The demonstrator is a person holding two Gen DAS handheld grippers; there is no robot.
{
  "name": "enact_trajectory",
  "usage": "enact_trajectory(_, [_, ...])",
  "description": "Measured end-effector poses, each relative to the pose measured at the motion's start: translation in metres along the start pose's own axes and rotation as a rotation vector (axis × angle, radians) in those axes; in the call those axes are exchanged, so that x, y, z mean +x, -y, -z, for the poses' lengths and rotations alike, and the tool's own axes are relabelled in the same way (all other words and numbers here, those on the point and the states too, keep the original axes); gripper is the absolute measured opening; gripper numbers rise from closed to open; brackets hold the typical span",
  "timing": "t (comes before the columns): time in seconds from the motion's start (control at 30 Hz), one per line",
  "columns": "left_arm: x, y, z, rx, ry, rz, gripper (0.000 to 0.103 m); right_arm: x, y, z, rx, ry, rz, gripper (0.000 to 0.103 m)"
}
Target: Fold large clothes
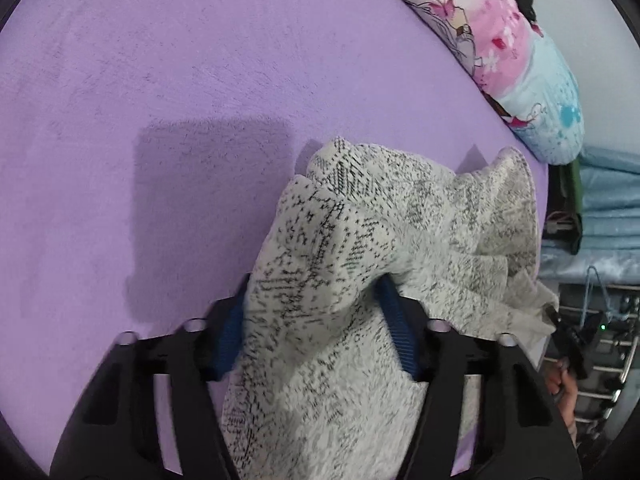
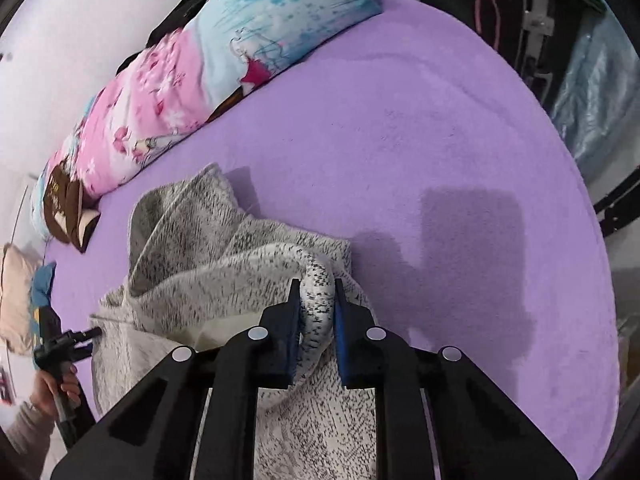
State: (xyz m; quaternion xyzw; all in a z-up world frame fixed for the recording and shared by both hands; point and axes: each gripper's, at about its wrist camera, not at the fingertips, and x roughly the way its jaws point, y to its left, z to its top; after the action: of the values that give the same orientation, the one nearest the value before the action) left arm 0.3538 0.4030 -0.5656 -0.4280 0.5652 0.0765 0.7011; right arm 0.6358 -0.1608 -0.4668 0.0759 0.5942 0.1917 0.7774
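Observation:
A speckled grey-and-white knitted garment (image 1: 400, 220) lies bunched on the purple bed cover (image 1: 160, 80). In the left wrist view my left gripper (image 1: 314, 284) has a thick fold of it filling the gap between its blue pads, which press on the cloth from both sides. In the right wrist view the garment (image 2: 208, 264) spreads to the left, and my right gripper (image 2: 317, 284) is shut tight on a narrow rolled edge of it. Both grippers point steeply down at the purple bed cover (image 2: 400, 120). The cloth hides the bed beneath them.
A long pink-and-blue printed pillow (image 1: 500, 40) (image 2: 200, 80) lies along the wall at the bed's far edge. Folded blue bedding (image 1: 608, 208) and a metal rack (image 1: 608, 360) stand beyond the bed's side. A hand holding the other gripper (image 2: 64, 344) shows at the left.

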Motion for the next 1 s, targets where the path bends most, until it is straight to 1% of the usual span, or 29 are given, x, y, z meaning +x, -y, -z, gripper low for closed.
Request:
enact_trajectory(0.03, [0.002,0.001,0.0,0.005,-0.006,-0.007,0.044,0.001,-0.003,-0.004,0.0,0.002,0.017,0.014])
enact_trajectory(0.07, [0.003,0.002,-0.002,0.013,-0.008,-0.011,0.043,0.0,-0.004,-0.007,0.008,0.003,0.024,0.013])
enact_trajectory(0.1, [0.003,0.004,-0.002,0.017,-0.008,-0.013,0.039,0.002,-0.005,-0.014,0.031,0.004,0.033,0.013])
enact_trajectory(0.13, [0.001,0.005,-0.003,0.018,-0.007,-0.012,0.033,0.002,-0.005,-0.019,0.053,0.011,0.035,0.013])
enact_trajectory(0.2, [-0.007,0.01,-0.006,0.017,0.019,0.005,0.026,0.003,-0.009,-0.028,0.073,0.027,0.046,0.013])
enact_trajectory(0.23, [-0.012,0.012,-0.006,0.018,0.033,0.016,0.024,0.003,-0.012,-0.032,0.084,0.034,0.048,0.013])
enact_trajectory(0.33, [-0.037,0.033,-0.011,0.06,0.107,0.071,0.023,0.002,-0.018,-0.04,0.092,0.057,0.07,0.013])
enact_trajectory(0.4, [-0.048,0.039,-0.012,0.08,0.141,0.081,0.023,0.003,-0.02,-0.043,0.088,0.068,0.091,0.013])
enact_trajectory(0.47, [-0.046,0.039,-0.016,0.09,0.158,0.055,0.023,0.011,-0.017,-0.046,0.101,0.065,0.114,0.013])
enact_trajectory(0.53, [-0.032,0.029,-0.02,0.061,0.14,0.025,0.024,0.026,-0.012,-0.046,0.1,0.044,0.148,0.013])
enact_trajectory(0.6, [-0.013,0.014,-0.023,0.035,0.113,0.012,0.026,0.048,-0.006,-0.046,0.089,0.009,0.193,0.013])
enact_trajectory(0.63, [-0.007,0.009,-0.025,0.032,0.106,0.016,0.031,0.058,-0.003,-0.045,0.086,-0.009,0.208,0.013])
enact_trajectory(0.7, [0.001,-0.003,-0.028,-0.02,0.08,0.038,0.039,0.071,-0.001,-0.043,0.067,-0.026,0.22,0.015])
enact_trajectory(0.73, [-0.002,-0.005,-0.03,-0.039,0.074,0.048,0.046,0.07,-0.001,-0.043,0.057,-0.016,0.218,0.016])
enact_trajectory(0.77, [-0.005,-0.003,-0.032,-0.037,0.076,0.029,0.055,0.068,-0.002,-0.043,0.046,-0.002,0.206,0.025])
enact_trajectory(0.8, [-0.01,0.0,-0.031,-0.014,0.086,-0.011,0.072,0.062,-0.003,-0.044,0.031,0.008,0.219,0.048])
enact_trajectory(0.83, [-0.021,0.006,-0.028,0.039,0.116,-0.047,0.078,0.056,-0.005,-0.044,0.017,0.018,0.258,0.066])
enact_trajectory(0.87, [-0.028,0.008,-0.026,0.073,0.13,-0.041,0.079,0.047,-0.007,-0.043,-0.002,0.042,0.285,0.088])
enact_trajectory(0.9, [-0.038,0.012,-0.022,0.106,0.137,-0.027,0.079,0.033,-0.011,-0.04,-0.026,0.089,0.288,0.088])
enact_trajectory(0.93, [-0.047,0.013,-0.017,0.117,0.143,-0.007,0.082,0.018,-0.017,-0.035,-0.057,0.126,0.28,0.088])
enact_trajectory(1.0, [-0.062,0.012,-0.007,0.115,0.157,0.036,0.084,-0.003,-0.027,-0.022,-0.1,0.16,0.256,0.088])
